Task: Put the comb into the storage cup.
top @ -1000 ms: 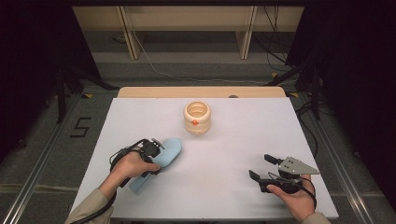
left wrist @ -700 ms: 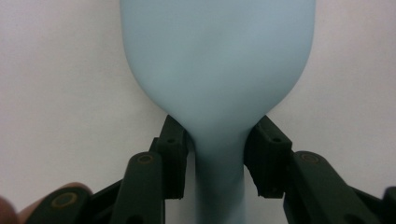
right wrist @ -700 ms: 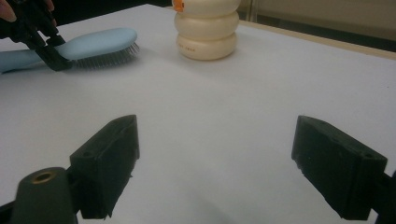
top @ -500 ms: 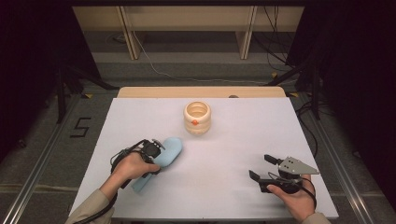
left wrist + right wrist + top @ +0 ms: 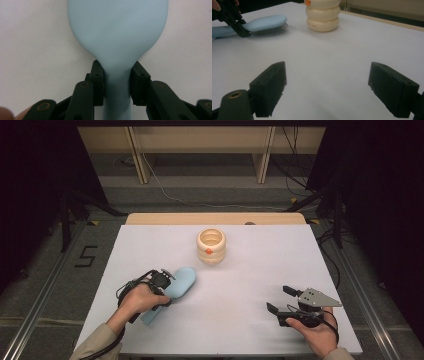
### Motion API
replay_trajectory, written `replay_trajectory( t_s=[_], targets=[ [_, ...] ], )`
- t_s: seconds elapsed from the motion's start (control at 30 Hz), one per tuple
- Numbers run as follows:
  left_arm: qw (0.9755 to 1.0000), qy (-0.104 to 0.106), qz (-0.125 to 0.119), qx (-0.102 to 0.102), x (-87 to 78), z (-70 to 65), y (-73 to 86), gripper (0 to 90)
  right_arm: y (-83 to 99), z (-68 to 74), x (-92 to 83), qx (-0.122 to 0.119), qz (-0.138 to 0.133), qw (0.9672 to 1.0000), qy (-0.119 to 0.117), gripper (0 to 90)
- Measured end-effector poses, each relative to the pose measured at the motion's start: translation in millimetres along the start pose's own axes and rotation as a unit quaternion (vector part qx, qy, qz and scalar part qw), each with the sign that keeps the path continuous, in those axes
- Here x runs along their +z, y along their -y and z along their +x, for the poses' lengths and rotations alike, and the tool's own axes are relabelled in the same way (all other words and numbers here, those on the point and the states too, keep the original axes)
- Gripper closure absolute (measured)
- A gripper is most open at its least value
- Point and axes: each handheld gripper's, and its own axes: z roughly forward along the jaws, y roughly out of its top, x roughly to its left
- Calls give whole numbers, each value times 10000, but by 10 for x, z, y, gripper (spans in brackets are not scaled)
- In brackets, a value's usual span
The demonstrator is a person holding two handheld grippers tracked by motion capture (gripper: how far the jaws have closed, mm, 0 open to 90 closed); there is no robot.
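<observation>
The light, stiff plastic brush (image 5: 117, 35) lies bristles-down on the table (image 5: 240, 320), its narrow neck between the left fingers (image 5: 98, 82), which have just been closing and now clamp it. That neck looks smooth, so it could twist; the right fingers (image 5: 270, 87) stand wide apart, empty.

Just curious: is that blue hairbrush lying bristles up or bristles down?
Bristles down. The hairbrush lies on the table, its smooth blue back upward and its bristles against the surface.
</observation>
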Motion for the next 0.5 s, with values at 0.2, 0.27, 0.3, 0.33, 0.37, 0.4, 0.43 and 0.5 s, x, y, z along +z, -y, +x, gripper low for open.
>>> replay_trajectory(
  t_s=[0.2, 0.27, 0.3, 0.33, 0.37, 0.4, 0.43, 0.5],
  targets=[
    [9999, -6, -118, 38, 5, -9, -1, 688, 0, -1, -2, 0, -1, 10000, -9, 159],
    [9998, 3, -186, 31, 7, -16, 1, 688, 0, -1, -2, 0, -1, 10000, -4, 159],
    [9998, 6, -199, 29, 8, -17, 2, 689, 0, -1, -2, -1, -5, 10000, -7, 159],
    [9998, 15, -192, 48, 10, -17, 4, 690, -1, -1, -3, 0, -8, 10000, -12, 159],
    [9998, 0, -209, 58, 8, -16, 4, 690, 0, -1, -3, -1, -7, 10000, -13, 159],
    [9998, 5, -211, 48, 8, -16, 6, 690, 0, -2, -3, -1, -5, 10000, -10, 159],
    [9998, 10, -205, 53, 7, -15, 8, 690, 0, -3, -3, -2, 0, 10000, -4, 159],
    [9997, 17, -223, 46, 7, -14, 12, 691, 0, -2, -3, 0, 1, 10000, -5, 159]
  ],
)
